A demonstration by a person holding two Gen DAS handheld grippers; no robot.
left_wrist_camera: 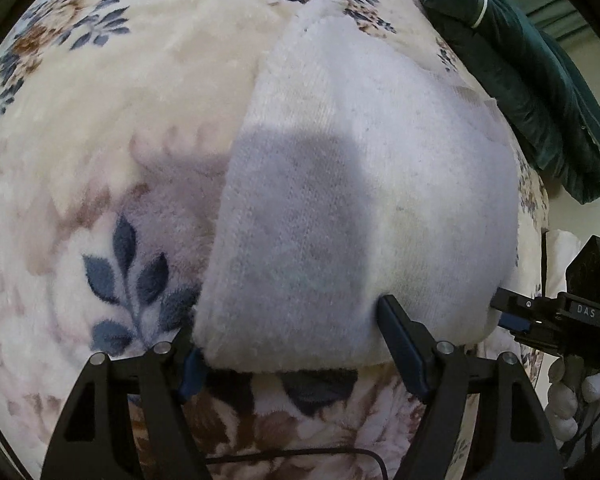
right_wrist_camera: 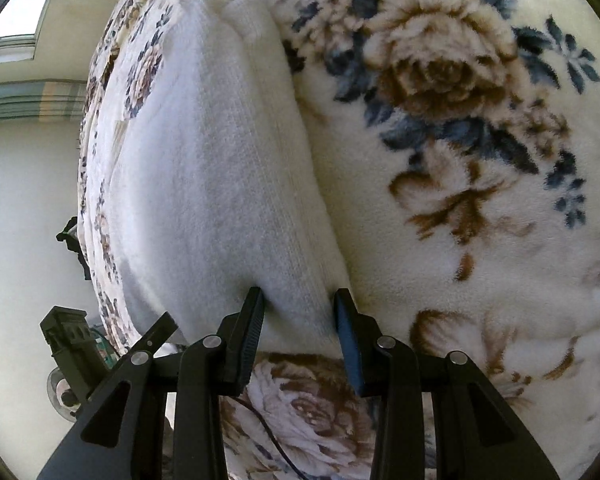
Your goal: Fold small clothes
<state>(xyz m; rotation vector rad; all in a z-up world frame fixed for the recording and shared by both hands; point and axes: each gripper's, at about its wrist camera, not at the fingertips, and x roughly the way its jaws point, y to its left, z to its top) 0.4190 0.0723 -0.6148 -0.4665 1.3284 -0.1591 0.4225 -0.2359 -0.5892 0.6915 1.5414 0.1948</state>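
A folded white knit garment (left_wrist_camera: 340, 184) lies flat on a floral fleece blanket (left_wrist_camera: 112, 92). My left gripper (left_wrist_camera: 288, 320) stands wide open over the garment's near edge. Its left finger is at the cloth's corner and its right fingertip rests on top of the cloth. In the right wrist view the same garment (right_wrist_camera: 220, 168) runs away from me as a long strip. My right gripper (right_wrist_camera: 298, 292) is open with the garment's near end between its fingers, and the cloth lies slack on the blanket (right_wrist_camera: 480, 200). The right gripper (left_wrist_camera: 520, 308) also shows at the garment's right edge.
A dark green garment (left_wrist_camera: 520, 80) is heaped at the blanket's far right. A white-gloved hand (left_wrist_camera: 572, 400) holds the right tool. A thin black cable (left_wrist_camera: 300, 454) crosses the blanket below my fingers. Left of the blanket's edge is a pale wall (right_wrist_camera: 28, 200).
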